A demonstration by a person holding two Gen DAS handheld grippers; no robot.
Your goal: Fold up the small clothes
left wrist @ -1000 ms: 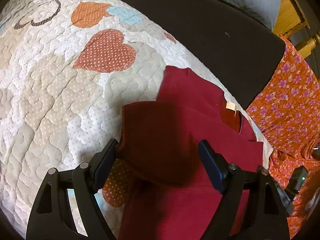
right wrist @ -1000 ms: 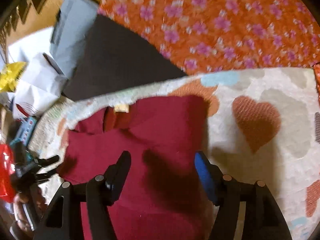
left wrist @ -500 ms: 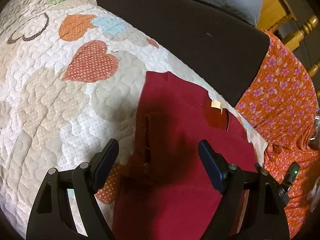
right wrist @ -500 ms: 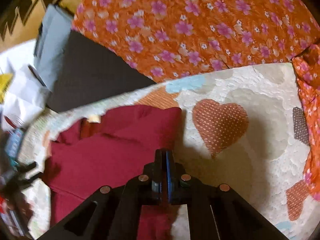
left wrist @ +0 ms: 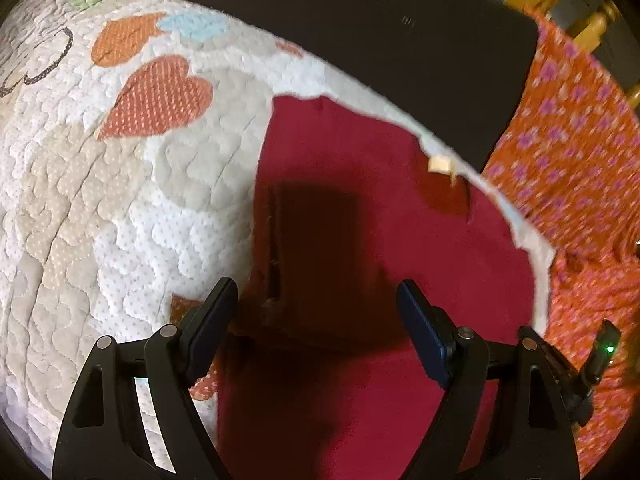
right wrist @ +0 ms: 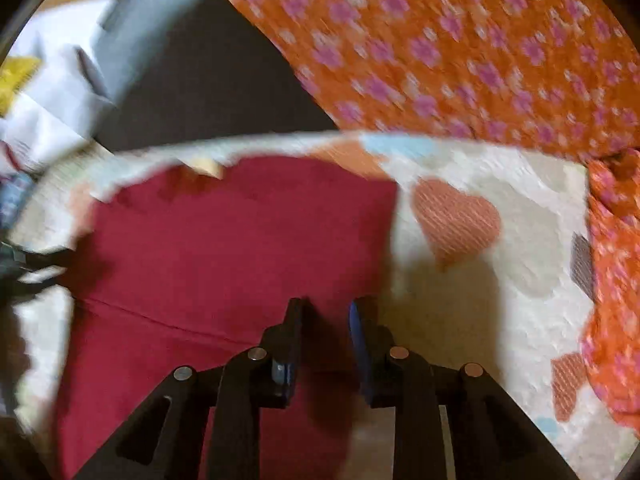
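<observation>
— How did the garment look?
— A dark red shirt lay flat on the heart-patterned quilt, its collar tag at one o'clock.
— The grippers?
— The left gripper hung wide apart and empty; the right gripper was opening over the shirt's right edge, gripping nothing.

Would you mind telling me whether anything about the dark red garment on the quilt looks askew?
The dark red garment lies mostly flat on the heart-patterned quilt, but its folded-in flap leaves a rumpled, slightly raised edge.

Both your wrist cameras look steeply down, close over the quilt; each sees the same red garment from opposite sides.
</observation>
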